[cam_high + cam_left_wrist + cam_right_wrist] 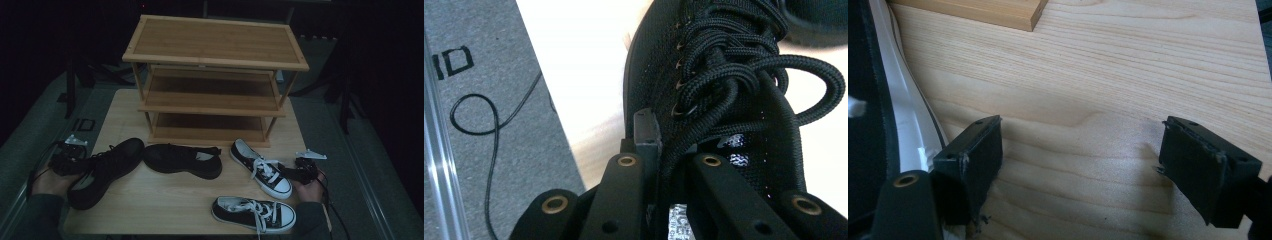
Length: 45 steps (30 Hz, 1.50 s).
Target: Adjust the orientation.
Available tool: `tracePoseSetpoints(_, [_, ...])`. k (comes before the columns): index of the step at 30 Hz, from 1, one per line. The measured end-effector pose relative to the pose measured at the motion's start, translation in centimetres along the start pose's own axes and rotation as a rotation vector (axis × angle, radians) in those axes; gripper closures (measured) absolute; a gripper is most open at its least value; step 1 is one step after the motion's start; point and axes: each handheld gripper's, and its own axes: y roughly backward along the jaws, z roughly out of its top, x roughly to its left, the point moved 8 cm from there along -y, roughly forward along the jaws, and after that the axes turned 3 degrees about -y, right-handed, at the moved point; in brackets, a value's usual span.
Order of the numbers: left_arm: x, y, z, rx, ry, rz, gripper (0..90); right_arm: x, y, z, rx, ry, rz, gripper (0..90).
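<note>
On a pale wooden surface (165,200) stood a three-tier bamboo shoe rack (215,80), its shelves bare. The left tongs (659,150) were clenched on the collar of a black mesh lace-up trainer (102,170) lying at the surface's left front, near its matching black trainer (182,160). The right tongs (1083,165) rested released over bare wood, just beside a black-and-white canvas sneaker (262,170); its twin (252,214) lay nearer the front edge. The step in hand appeared to be picking up the trainer; next it likely needed lifting and carrying to a shelf.
</note>
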Motion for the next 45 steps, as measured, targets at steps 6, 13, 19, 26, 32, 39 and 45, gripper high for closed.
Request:
tracePoseSetpoints(6, [-1.1, -0.9, 1.5, -0.026, 0.021, -0.017, 88.0, 0.0, 0.0, 0.0, 0.0, 0.0, 0.001, 17.2])
tracePoseSetpoints(13, [-2.5, -1.8, 2.2, -0.022, 0.007, -0.043, 87.5, 0.0, 0.0, 0.0, 0.0, -0.001, 0.001, 17.1])
tracePoseSetpoints(19, [-2.9, -0.9, 2.8, -0.056, -0.008, -0.086, 69.8, 0.0, 0.0, 0.0, 0.0, 0.0, 0.001, 17.2])
tracePoseSetpoints(26, [-3.4, 0.6, 3.9, -0.089, -0.024, -0.066, 60.4, 0.0, 0.0, 0.0, 0.0, 0.0, 0.001, 17.1])
tracePoseSetpoints(32, [-4.2, 1.9, 4.9, -0.125, -0.049, -0.061, 60.0, 0.0, 0.0, 0.0, 0.0, 0.0, 0.001, 17.2])
tracePoseSetpoints(39, [-5.4, 2.5, 5.7, -0.146, -0.076, -0.101, 60.4, 0.0, 0.0, 0.0, 0.0, 0.0, 0.001, 17.1])
tracePoseSetpoints(45, [-6.6, 2.1, 6.7, -0.133, -0.119, -0.114, 60.7, 0.0, 0.0, 0.0, 0.0, 0.0, 0.001, 17.2])
